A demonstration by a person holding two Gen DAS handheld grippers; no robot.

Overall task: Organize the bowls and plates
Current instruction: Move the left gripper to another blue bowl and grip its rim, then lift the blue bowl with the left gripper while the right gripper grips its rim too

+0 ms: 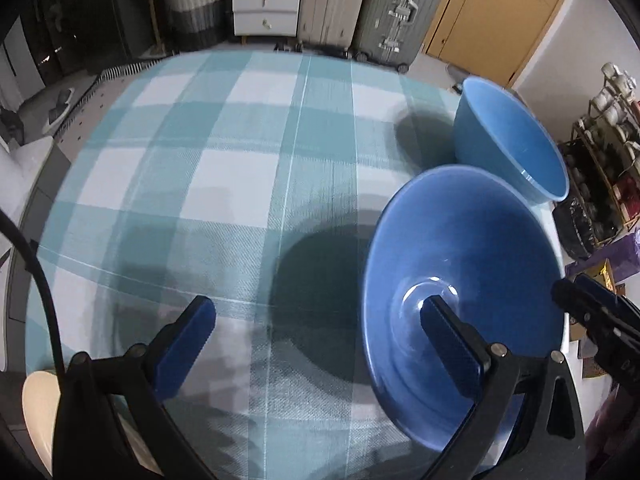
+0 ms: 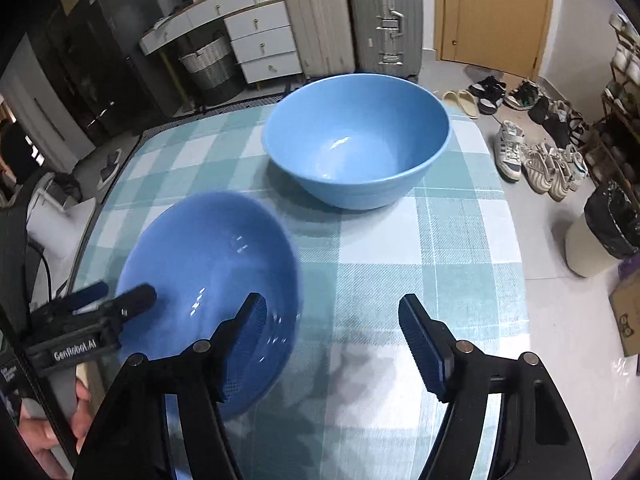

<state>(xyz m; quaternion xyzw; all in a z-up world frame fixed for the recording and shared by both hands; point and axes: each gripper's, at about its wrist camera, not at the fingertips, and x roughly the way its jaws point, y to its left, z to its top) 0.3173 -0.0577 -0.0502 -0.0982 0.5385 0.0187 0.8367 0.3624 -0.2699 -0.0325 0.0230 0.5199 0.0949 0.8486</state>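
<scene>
A dark blue bowl [image 1: 460, 264] [image 2: 208, 272] sits on the checked tablecloth between my two grippers. A larger light blue bowl [image 1: 508, 140] [image 2: 356, 140] stands behind it near the table's far edge. My left gripper [image 1: 316, 320] is open; its right finger reaches over the dark bowl's inside, its left finger is over bare cloth. My right gripper [image 2: 330, 332] is open; its left finger overlaps the dark bowl's right rim, its right finger is over cloth. The left gripper also shows in the right wrist view [image 2: 112, 300] at the bowl's left rim.
A cream plate edge [image 1: 36, 412] shows at the table's near left. Suitcases [image 2: 352, 20], white drawers [image 2: 260, 44] and a basket stand behind the table. Shoes [image 2: 536, 160] and a bin [image 2: 604, 232] lie on the floor to the right.
</scene>
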